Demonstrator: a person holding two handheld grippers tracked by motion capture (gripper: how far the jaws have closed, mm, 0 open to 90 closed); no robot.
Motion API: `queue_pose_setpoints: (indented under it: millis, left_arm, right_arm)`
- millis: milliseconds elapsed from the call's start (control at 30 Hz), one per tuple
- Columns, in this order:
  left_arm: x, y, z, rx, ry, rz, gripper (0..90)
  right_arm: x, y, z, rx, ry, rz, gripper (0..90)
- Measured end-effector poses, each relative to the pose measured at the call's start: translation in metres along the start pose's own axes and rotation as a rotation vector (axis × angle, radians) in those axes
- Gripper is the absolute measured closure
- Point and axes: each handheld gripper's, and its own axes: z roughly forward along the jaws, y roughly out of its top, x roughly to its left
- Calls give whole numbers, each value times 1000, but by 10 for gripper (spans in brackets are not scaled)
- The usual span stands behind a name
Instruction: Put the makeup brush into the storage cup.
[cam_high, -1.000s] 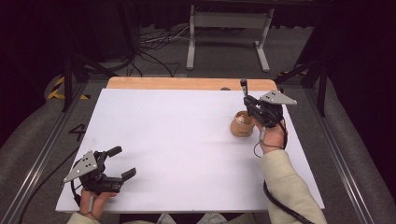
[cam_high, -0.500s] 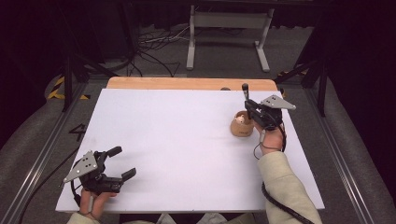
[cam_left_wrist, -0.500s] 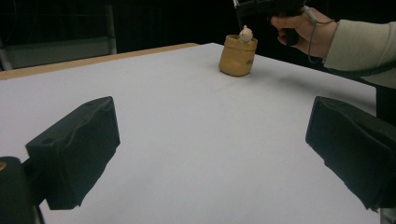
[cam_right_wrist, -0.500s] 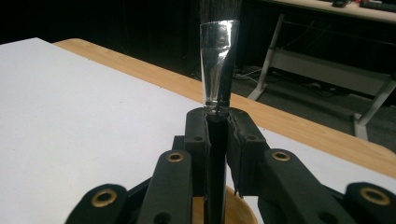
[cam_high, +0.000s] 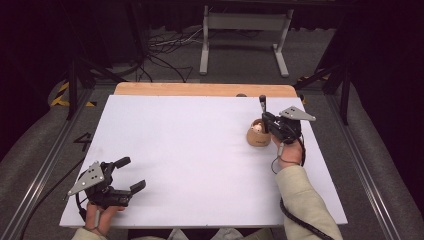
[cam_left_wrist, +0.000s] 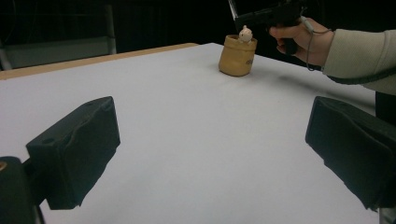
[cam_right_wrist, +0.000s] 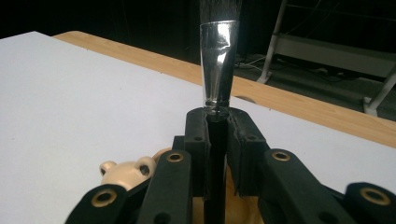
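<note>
The right tool (cam_high: 263, 114) clamps a black-handled brush with a silver metal ferrule (cam_right_wrist: 218, 70), upright, just above a tan cup holding a small cream bear figure (cam_high: 258, 134). The left tool (cam_high: 131, 174) rests with jaws apart, well away across the white table (cam_high: 190, 150).

A white board (cam_high: 190, 165) covers the wooden desk (cam_high: 200, 89), whose bare strip shows along the far edge, while beyond it on the grey floor stand a metal frame (cam_high: 242, 30) and tangled cables (cam_high: 160, 47).
</note>
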Motion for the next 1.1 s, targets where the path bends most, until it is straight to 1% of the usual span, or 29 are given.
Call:
queue_pose_setpoints:
  millis: [233,400,433,533,600,633,700,733,800,867,900,933,967,1000,1033,1067,1100]
  left_arm:
    - [0,0,0,1,0,1,35]
    - [0,0,0,1,0,3,36]
    - [0,0,0,1,-1,3,36]
    - [0,0,0,2,-2,-3,36]
    - [0,0,1,2,-2,-4,36]
    - [0,0,1,2,-2,-4,36]
    - [0,0,1,1,-2,-7,36]
    - [0,0,1,1,-2,-7,36]
    - [0,0,2,2,-4,1,36]
    - [0,0,2,3,-1,-3,36]
    - [0,0,2,3,-1,-3,36]
    - [0,0,2,3,-3,-4,36]
    - [1,0,3,2,-6,-4,36]
    - [1,0,3,1,-6,-1,36]
    - [1,1,4,4,-9,-2,35]
    - [1,1,4,4,-9,-2,35]
    - [1,1,4,4,-11,-1,35]
  right_arm:
    - [-2,-4,0,8,6,15,791]
    - [-4,-3,-2,21,13,51,773]
    - [-5,-2,-4,14,15,64,718]
    - [-7,0,-7,6,19,87,650]
    - [-8,2,-9,0,18,91,606]
    - [-9,3,-12,-6,19,103,580]
    - [-10,6,-15,-18,23,104,512]
    - [-10,6,-15,-18,23,104,512]
    - [-11,8,-19,-28,38,114,434]
    - [-10,11,-24,-39,61,106,361]
    - [-10,13,-26,-40,70,98,338]
    - [-10,13,-26,-40,70,98,338]
    - [-9,14,-29,-42,82,86,311]
    - [-8,15,-32,-47,88,70,275]
    - [-4,17,-39,-56,87,70,177]
    - [-3,18,-41,-46,83,76,133]
    - [-3,18,-41,-46,83,76,133]
